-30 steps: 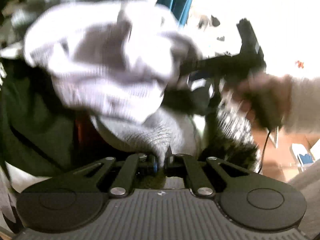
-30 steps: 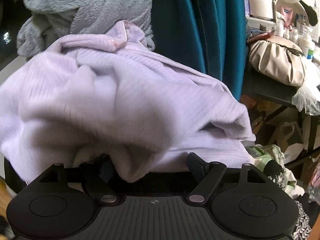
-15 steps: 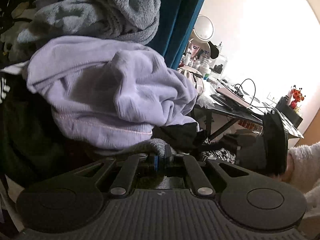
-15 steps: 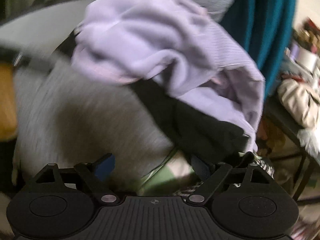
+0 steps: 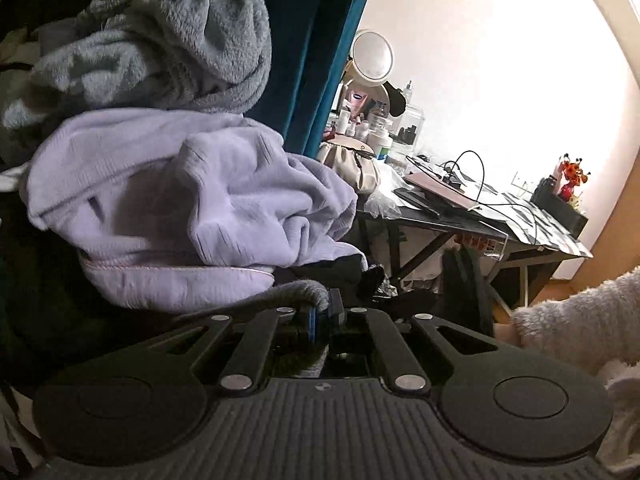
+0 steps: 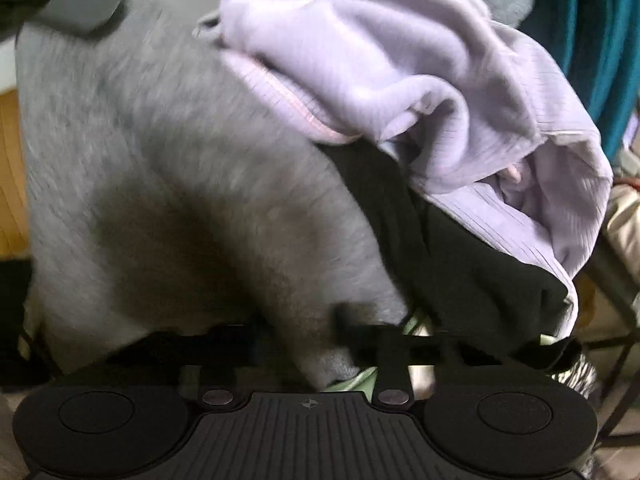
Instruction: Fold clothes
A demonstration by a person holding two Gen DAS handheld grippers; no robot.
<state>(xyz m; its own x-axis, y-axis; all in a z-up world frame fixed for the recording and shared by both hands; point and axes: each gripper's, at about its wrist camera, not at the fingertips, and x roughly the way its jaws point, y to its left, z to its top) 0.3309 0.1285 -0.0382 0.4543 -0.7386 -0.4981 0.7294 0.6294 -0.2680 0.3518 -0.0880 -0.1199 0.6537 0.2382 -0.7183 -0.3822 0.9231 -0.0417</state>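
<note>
My left gripper (image 5: 325, 312) is clenched on a rolled edge of the heather-grey knit garment (image 6: 180, 184), which I can see pinched between its blue-padded tips. That grey piece spreads wide and slack across the right wrist view, part of a heap, with the crumpled lilac ribbed top (image 5: 192, 208) lying over its upper edge and a black garment (image 6: 460, 252) tucked just under the lilac one. A fluffy grey fleece (image 5: 168, 44) sits behind them, against the teal curtain (image 5: 316, 40).

My right gripper (image 6: 312, 344) is low at the grey cloth's near edge, but the frame is smeared with motion and I cannot tell whether its jaws have closed on anything.

I judge the step in hand is getting the grey garment out from among the other clothes so it can be spread. The next move calls for a sure second hold on it, then drawing it clear without dragging the lilac top along.
</note>
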